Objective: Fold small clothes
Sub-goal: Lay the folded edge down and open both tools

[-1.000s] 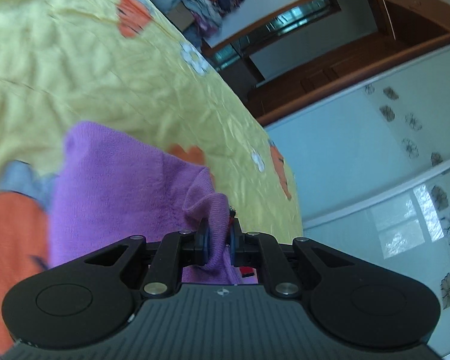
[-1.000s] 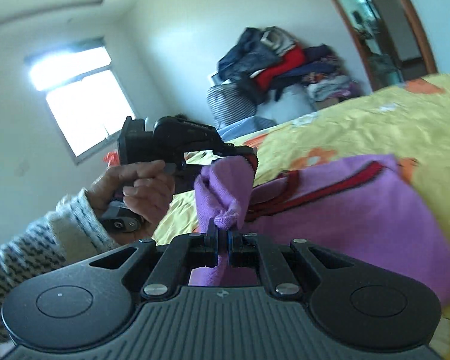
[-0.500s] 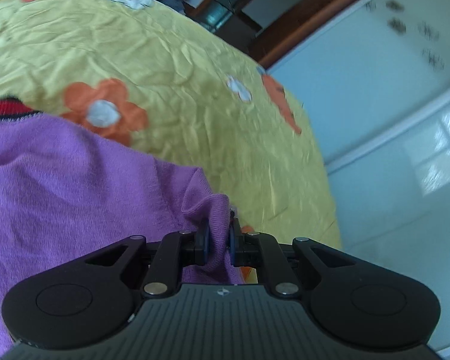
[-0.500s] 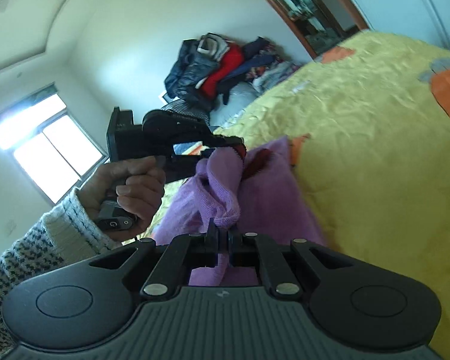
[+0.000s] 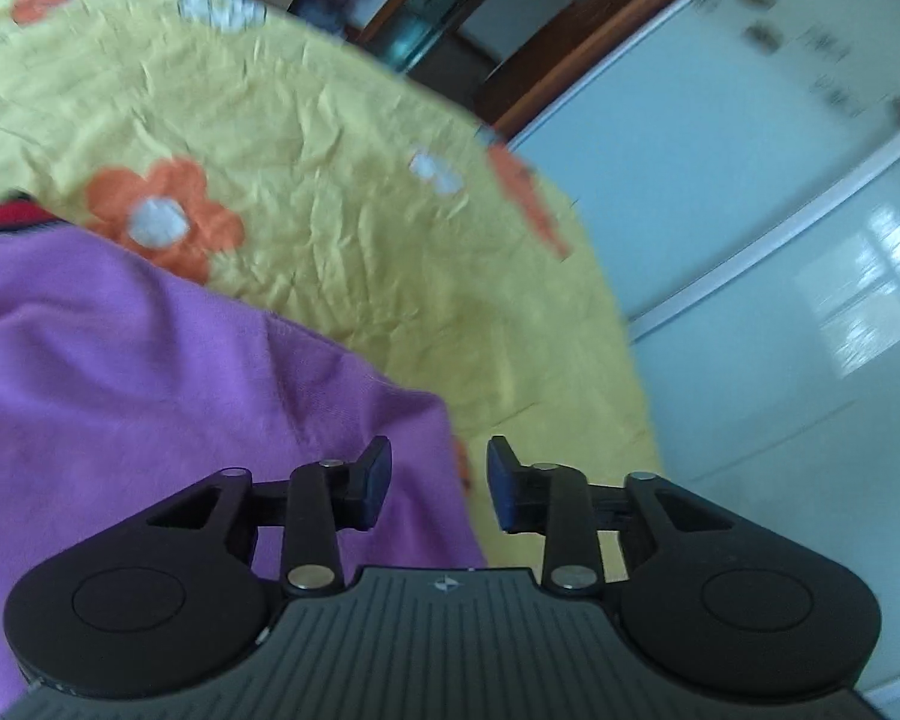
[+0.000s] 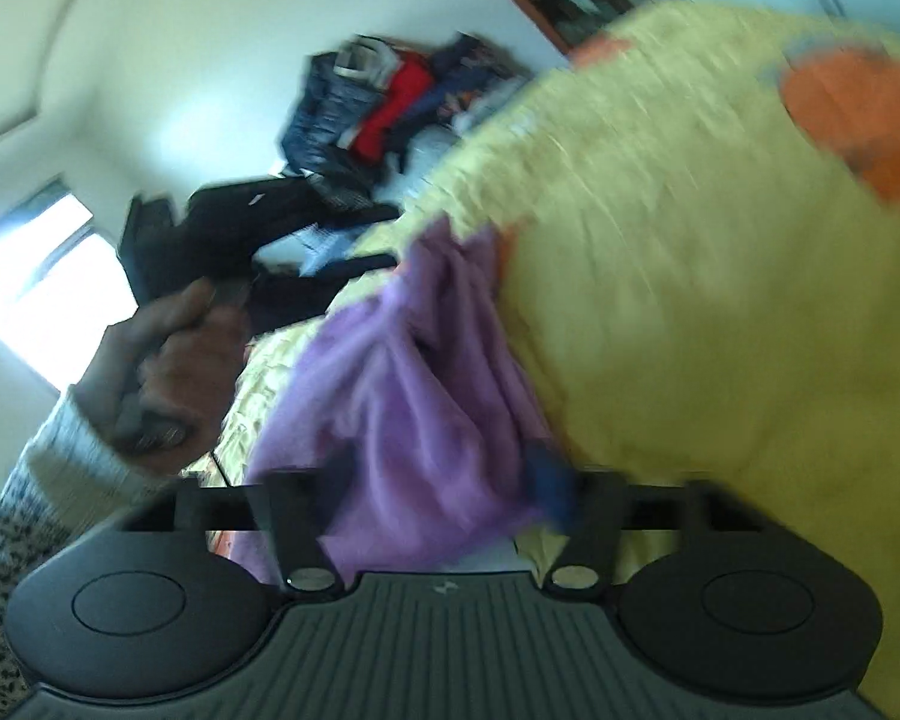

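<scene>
1. The left hand-held gripper (image 5: 439, 483) stands wide open with nothing between its fingers; the left finger pad (image 5: 373, 483) sits over the edge of the purple sweater (image 5: 150, 384), and the right pad is over the yellow sheet.
2. The right hand-held gripper (image 6: 444, 492) is also spread wide. Purple cloth lies in the gap between its fingers, but neither pad presses on it as far as the blurred right wrist view shows.
3. The purple sweater (image 6: 402, 396) lies on the bed, bunched in folds in the right wrist view and spread flatter in the left wrist view, where a red trim (image 5: 12, 216) shows at its far edge.
4. The yellow bedsheet (image 5: 342, 180) with orange flowers is creased and reaches past the sweater on all far sides.
5. In the right wrist view, the person's left hand (image 6: 168, 372), in a speckled knit sleeve, grips the handle of the other gripper above the bed.
6. Farther off, a pile of clothes (image 6: 390, 96) sits against the white wall, with a bright window (image 6: 48, 276) to the left.
7. In the left wrist view, pale glass wardrobe doors (image 5: 780, 240) and a wooden door frame stand beyond the bed.
</scene>
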Available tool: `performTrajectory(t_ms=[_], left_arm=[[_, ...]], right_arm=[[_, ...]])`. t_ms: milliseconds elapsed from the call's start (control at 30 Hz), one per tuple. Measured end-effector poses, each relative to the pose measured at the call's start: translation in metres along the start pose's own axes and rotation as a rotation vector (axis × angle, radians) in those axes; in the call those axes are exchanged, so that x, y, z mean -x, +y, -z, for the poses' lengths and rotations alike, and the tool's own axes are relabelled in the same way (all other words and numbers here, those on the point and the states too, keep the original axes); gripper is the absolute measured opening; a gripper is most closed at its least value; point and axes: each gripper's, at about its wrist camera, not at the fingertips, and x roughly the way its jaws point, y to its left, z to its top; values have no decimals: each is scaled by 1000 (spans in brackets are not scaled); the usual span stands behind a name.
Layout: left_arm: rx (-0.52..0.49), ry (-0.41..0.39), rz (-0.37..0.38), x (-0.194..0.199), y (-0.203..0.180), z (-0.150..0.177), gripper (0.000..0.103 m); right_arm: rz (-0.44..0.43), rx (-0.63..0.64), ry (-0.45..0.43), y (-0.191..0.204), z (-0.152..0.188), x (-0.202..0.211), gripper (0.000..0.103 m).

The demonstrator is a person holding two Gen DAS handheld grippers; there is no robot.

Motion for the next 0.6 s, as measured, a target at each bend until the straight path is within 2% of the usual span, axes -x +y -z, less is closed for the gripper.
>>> performTrajectory(t_ms=[33, 67, 100, 167, 233, 333, 433, 500, 533, 567, 600], left_arm=[[-14, -28, -6, 21, 1, 7, 53], [-28, -51, -26, 43, 4, 16, 72], [-46, -79, -44, 65, 7, 28, 82], [-81, -97, -84, 103, 20, 55, 84], [-97, -80, -172, 129, 34, 84, 84], [-119, -61, -284, 149, 49, 125, 84], [-117, -41, -279, 150, 55, 154, 84], [-152, -19, -315, 141, 51, 169, 82], [-173, 8, -342, 133, 50, 175, 82], [-187, 13, -373, 127, 48, 180, 80], [-212, -9, -396, 129, 48, 186, 83]], right_arm=[[2, 47, -7, 3, -5, 1, 81], [0, 97, -4, 6, -12, 2, 81], [-19, 135, 1, 6, -19, 0, 81], [-48, 190, 19, 3, -33, -3, 81], [-32, 258, 35, 4, -42, -7, 81], [-108, 326, 84, 10, -47, -19, 80], [-200, 405, 139, 29, -44, -38, 80], [-249, 451, 197, 40, -37, -52, 78], [-235, 476, 228, 42, -34, -60, 78], [-175, 521, 251, 43, -30, -69, 78], [-78, 568, 258, 40, -26, -75, 70]])
